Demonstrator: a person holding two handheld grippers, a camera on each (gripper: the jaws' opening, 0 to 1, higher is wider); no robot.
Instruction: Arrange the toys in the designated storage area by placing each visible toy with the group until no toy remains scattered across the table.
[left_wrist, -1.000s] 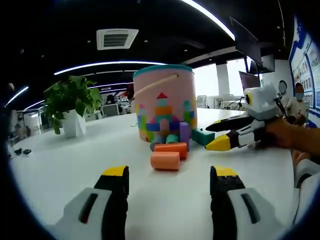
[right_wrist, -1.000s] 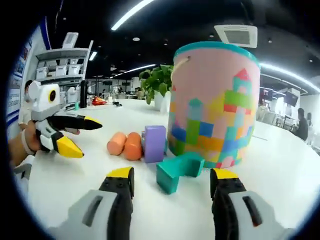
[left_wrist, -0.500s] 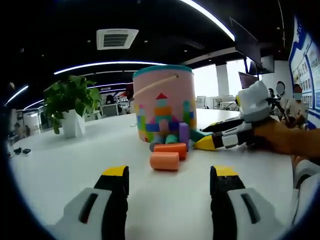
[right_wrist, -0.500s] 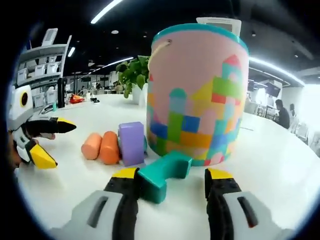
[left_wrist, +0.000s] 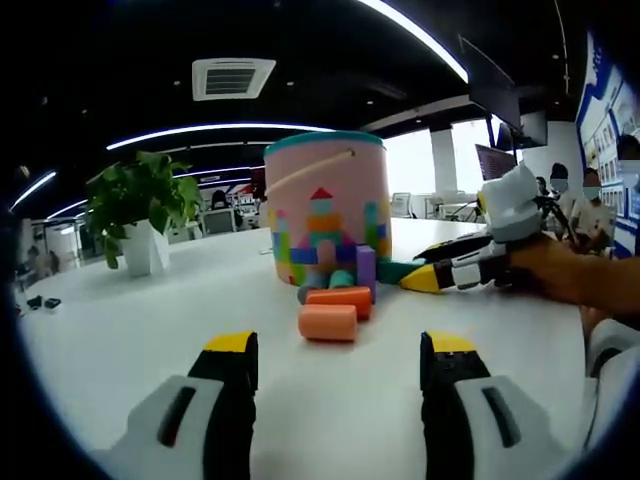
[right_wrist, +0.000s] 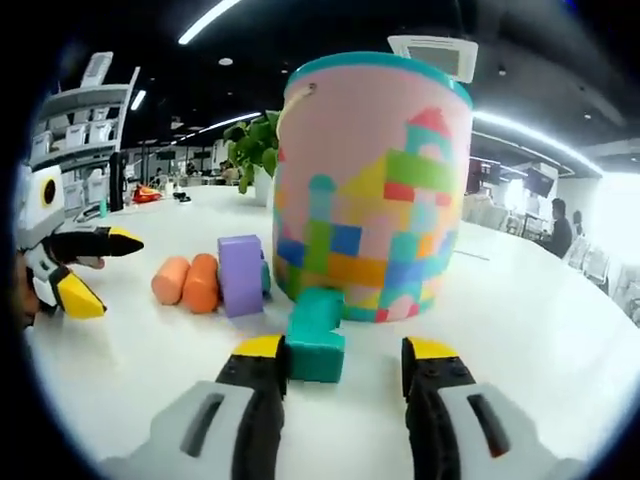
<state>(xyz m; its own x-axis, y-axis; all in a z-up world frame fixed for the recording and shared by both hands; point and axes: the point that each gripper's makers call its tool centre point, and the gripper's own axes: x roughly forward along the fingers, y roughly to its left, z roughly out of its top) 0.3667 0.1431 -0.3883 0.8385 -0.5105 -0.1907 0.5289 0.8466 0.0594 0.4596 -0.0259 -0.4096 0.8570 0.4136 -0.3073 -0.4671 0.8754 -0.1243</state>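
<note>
Table (left_wrist: 120, 330): a white surface is seen carrying all the toys and the bucket.
Bucket (right_wrist: 365, 180): a pink tub with a teal rim and a printed pattern of coloured blocks is stood upright on the table; a cord handle is seen near its rim.
Teal block (right_wrist: 316, 333): a teal piece is seen lying on the table between the yellow-tipped jaws of the right hand-held gripper, its far end reaching to the foot of the bucket.
Right hand-held gripper (right_wrist: 335, 352): the jaws are set partly apart, one on each side of the teal block; the near jaw on the left is seen just beside the block, but whether either jaw presses on it cannot be told.
Left hand-held gripper (left_wrist: 340, 350): the jaws are held wide apart above bare table, with nothing between them; it is also seen at the left edge of the right gripper view.
Purple block (right_wrist: 241, 275): it is stood upright just beside the bucket's foot.
Orange cylinders (right_wrist: 187, 283): two are laid side by side, touching each other and next to the purple block.
Potted plant (left_wrist: 145, 210): a leafy plant in a white pot is stood on the table well apart from the toys.
Person's hand (left_wrist: 560, 275): it is seen gripping the right hand-held gripper.
</note>
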